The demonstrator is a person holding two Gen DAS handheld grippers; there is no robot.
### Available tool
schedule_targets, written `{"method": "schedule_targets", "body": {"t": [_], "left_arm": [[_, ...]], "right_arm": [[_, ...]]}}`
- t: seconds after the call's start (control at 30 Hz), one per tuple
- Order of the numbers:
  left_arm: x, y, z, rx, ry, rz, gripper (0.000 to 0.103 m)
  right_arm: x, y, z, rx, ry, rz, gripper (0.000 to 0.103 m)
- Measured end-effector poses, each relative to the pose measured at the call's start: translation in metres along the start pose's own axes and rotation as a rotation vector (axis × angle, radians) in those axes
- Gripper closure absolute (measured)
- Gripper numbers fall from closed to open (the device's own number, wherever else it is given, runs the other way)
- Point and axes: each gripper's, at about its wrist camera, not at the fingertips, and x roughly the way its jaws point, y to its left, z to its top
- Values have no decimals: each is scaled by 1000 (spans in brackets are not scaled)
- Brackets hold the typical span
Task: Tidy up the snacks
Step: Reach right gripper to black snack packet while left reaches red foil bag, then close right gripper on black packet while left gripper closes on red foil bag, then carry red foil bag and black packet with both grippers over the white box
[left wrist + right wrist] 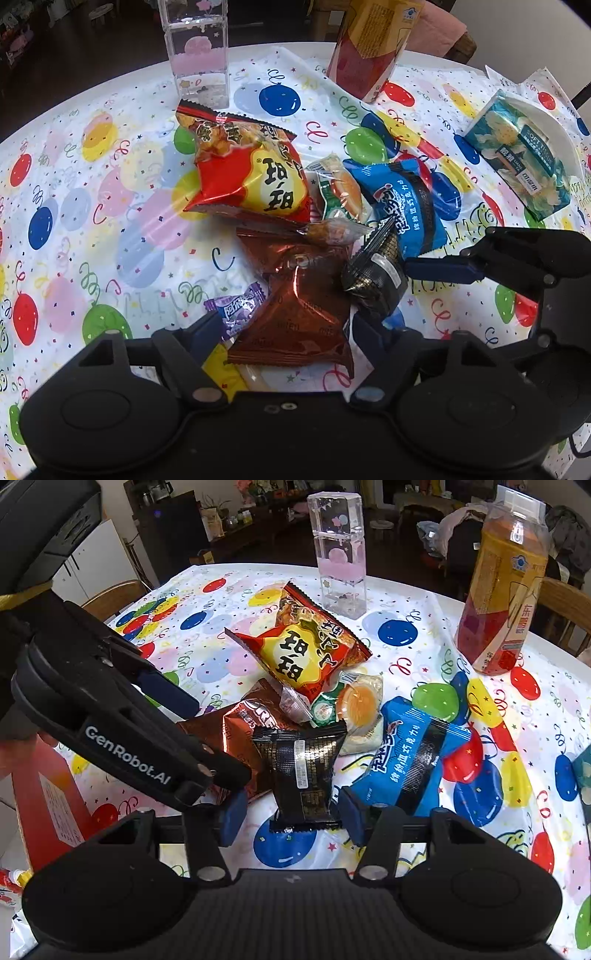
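— Where do the claws stand?

— The left gripper sits at the bottom centre of its view, released, its blue fingers either side of the shiny brown foil snack packet, not clamping it. In the right wrist view that same gripper reaches in from the upper left, angled down toward the pile.

— And the right one?

— The right gripper is also spread, low in the frame, its pads flanking the bottom edge of the black crinkled foil packet — I cannot tell whether they touch it. In the left view it enters from the right edge.

— The rest of the snacks?

— Heaped mid-frame on the balloon-print plastic tablecloth: a red-and-yellow crisp bag on top, a blue chocolate packet to the right, a small purple wrapped candy lower left. Behind, a clear square bottle stands upright.
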Motion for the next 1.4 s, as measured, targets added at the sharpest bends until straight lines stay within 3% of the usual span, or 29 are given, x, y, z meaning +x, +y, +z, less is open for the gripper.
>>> {"method": "schedule_targets", "body": {"t": [0.07,0.2,0.37,0.43,0.93,1.4], "left_arm": [[1,0,0,-4,8,-11,39],[1,0,0,-8,4,-13,42],[-2,0,0,-14,-1,-6,51],[-4,1,-1,-21,-6,-21,59],[-36,10,-20,-73,-59,-48,64],[-100,15,-56,-61,-145,-108,64]], "right_arm": [[0,1,0,-2,-4,-7,58],[0,1,0,-6,-16,-22,71],[-3,3,-1,-3,-20,-40,74],[-5,5,-1,0,-22,-45,75],[-59,12,-15,103,-52,-59,76],[-123,44,-30,185,-72,-117,76]]}}
